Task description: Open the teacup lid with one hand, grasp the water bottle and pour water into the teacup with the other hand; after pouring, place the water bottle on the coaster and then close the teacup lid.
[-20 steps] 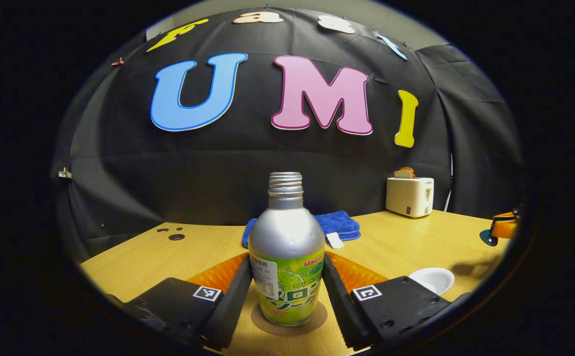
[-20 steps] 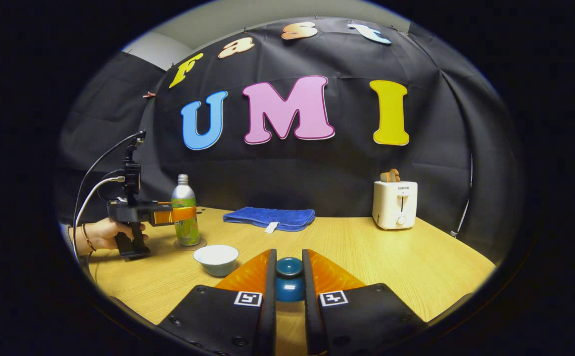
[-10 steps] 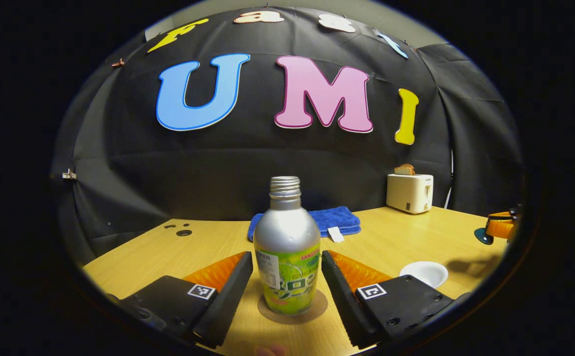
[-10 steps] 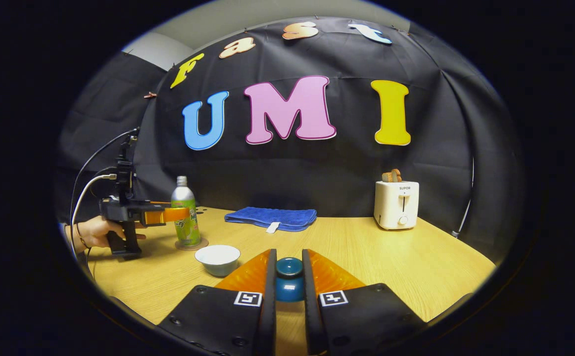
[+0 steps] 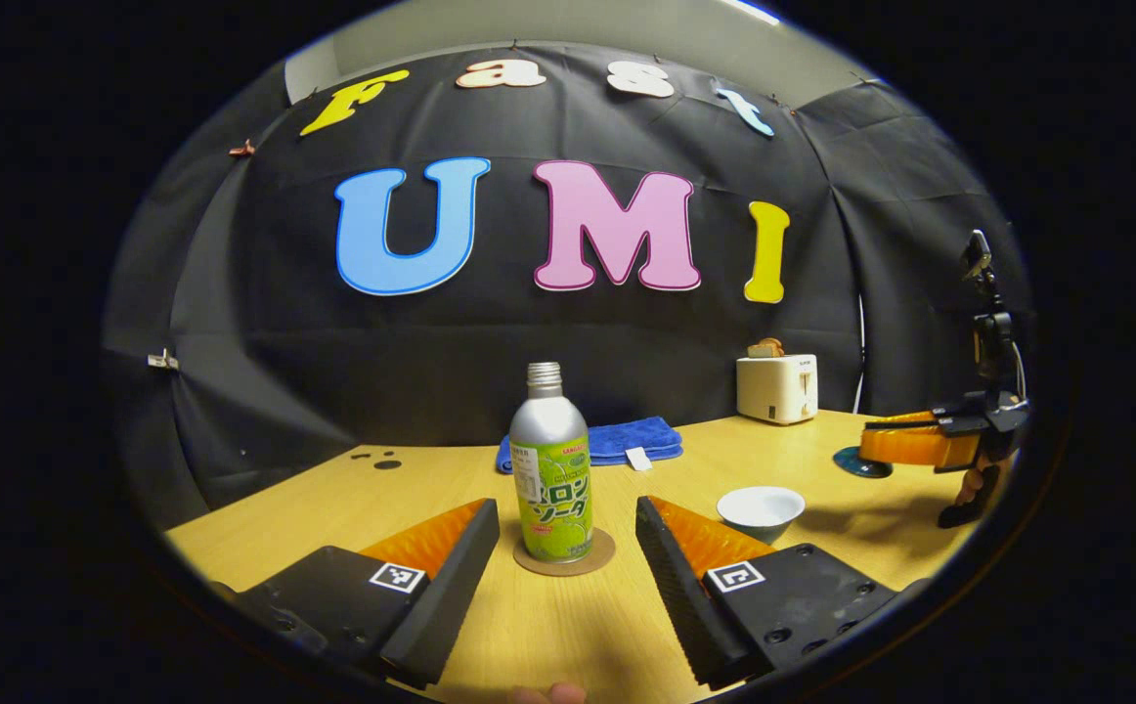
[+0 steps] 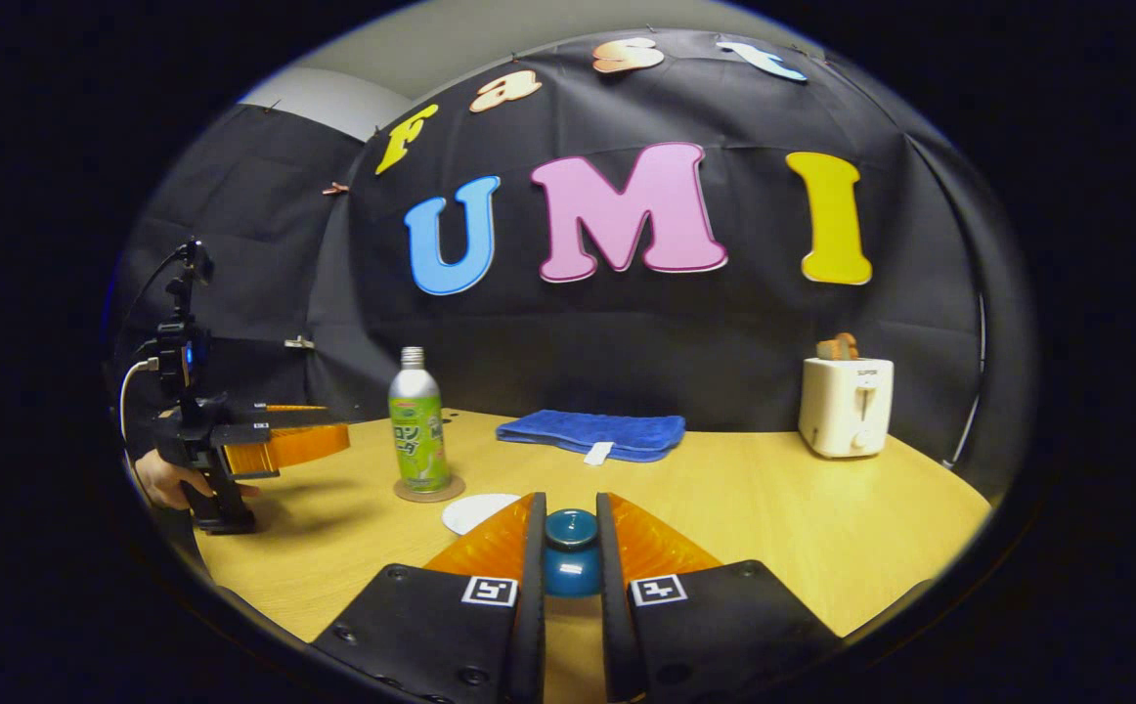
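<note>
The silver bottle with a green label point(image 5: 550, 479) stands upright on the round brown coaster point(image 5: 564, 564). My left gripper point(image 5: 565, 518) is open, and its fingertips sit short of the bottle, one on each side, not touching it. The white teacup point(image 5: 762, 508) stands uncovered to the right. In the right gripper view, my right gripper point(image 6: 570, 510) is shut on the teal lid point(image 6: 571, 562) and holds it above the table. The teacup point(image 6: 475, 510) is partly hidden behind its left finger. The left gripper point(image 6: 284, 445) hangs left of the bottle point(image 6: 416, 430).
A blue towel point(image 6: 592, 433) lies at the back of the wooden table point(image 6: 773, 518). A white toaster point(image 6: 847, 406) stands at the back right. A hand point(image 6: 152, 479) holds the left gripper near the table's left edge.
My left gripper has opened wider and drawn back from the bottle, which stays on the coaster. My right gripper has carried the lid left, toward the teacup.
</note>
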Available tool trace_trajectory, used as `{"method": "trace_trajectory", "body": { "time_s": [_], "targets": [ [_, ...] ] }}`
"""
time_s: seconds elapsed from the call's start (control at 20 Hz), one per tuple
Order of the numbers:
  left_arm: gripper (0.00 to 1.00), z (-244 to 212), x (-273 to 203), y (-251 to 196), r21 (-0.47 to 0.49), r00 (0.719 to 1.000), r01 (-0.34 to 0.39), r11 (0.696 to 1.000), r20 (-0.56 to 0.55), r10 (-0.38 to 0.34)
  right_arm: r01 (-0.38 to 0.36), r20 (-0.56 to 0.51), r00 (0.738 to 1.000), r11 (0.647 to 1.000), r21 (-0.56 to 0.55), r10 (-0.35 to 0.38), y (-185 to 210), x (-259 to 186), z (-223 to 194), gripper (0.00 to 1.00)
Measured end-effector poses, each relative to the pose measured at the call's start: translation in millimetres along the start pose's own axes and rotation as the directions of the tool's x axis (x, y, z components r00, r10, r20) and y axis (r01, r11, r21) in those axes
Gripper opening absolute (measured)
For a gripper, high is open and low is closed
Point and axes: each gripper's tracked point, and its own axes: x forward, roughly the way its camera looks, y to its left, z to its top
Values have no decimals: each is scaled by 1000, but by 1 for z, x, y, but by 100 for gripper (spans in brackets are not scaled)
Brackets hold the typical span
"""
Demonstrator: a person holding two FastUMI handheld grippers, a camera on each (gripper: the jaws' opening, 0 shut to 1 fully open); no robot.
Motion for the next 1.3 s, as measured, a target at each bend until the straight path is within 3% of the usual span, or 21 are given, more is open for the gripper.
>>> {"method": "trace_trajectory", "body": {
  "time_s": [0.2,0.55,1.05,1.25,1.3],
  "targets": [
    [90,-8,3,2,23,999,-37,999,-7,37,-68,-7,998,998,0,68,29,33,-4,28],
    [92,-10,5,2,-21,1000,-27,999,-6,27,-62,-104,993,998,-6,61,41,67,-18,27],
    [92,-10,6,2,-24,1000,-27,999,-4,27,-56,-204,977,998,2,55,41,78,-34,28],
    [92,-10,7,2,-24,1000,-27,999,-3,27,-53,-196,979,999,10,54,39,75,-31,36],
    [92,-11,7,2,-24,1000,-27,999,-3,26,-44,-184,982,999,14,46,37,74,-29,51]
  ]
}}
